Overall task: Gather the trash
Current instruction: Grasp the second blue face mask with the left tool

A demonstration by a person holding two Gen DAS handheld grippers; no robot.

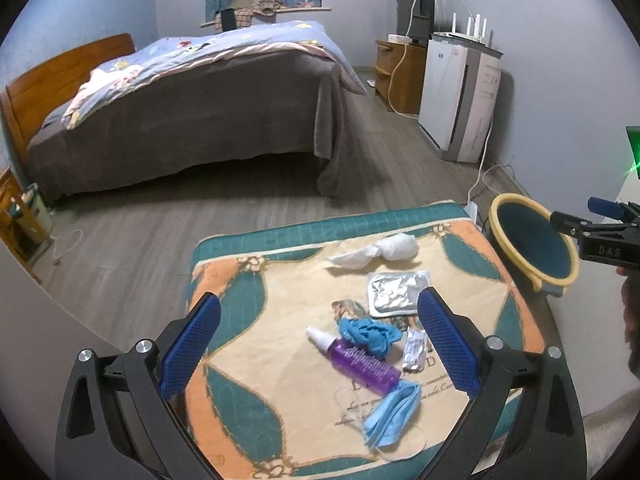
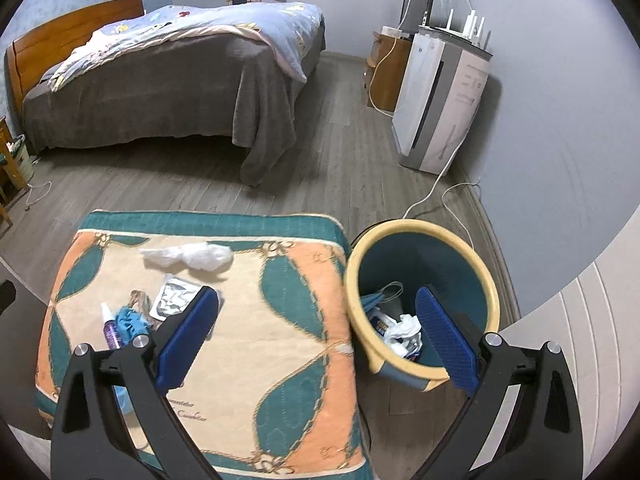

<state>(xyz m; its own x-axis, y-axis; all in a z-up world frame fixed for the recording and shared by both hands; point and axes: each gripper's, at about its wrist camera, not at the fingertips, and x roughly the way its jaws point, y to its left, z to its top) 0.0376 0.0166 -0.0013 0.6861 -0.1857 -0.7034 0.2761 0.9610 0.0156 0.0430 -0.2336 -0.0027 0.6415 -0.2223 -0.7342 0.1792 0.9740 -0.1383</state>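
Roughly midway, we judge: our right gripper (image 2: 316, 340) hangs with its jaws spread wide and empty, just above and in front of the bin (image 2: 362, 248), which stands on the floor touching the right edge of the patterned cushion (image 2: 280, 300). Crumpled paper and packets already lie at the bin's bottom, under our right-hand finger. Our left gripper (image 1: 318, 344) also gapes apart, holding nothing, over the clutter that is left on the cushion.

Between and ahead of its fingers we see, from larger to smaller: the white tissue wad (image 1: 376, 252) farthest ahead, the foil packet (image 1: 394, 294) beside the right finger, the blue face mask (image 1: 394, 412) nearest us, the purple spray bottle (image 1: 360, 364), the crumpled blue cloth (image 1: 368, 334), and a small white sachet (image 1: 414, 350). Whether the bottle counts as trash we cannot tell.

Only the right wrist view looks into the bin and shows its contents; the left shows just its rim. Only the left view shows the mask and sachet plainly.
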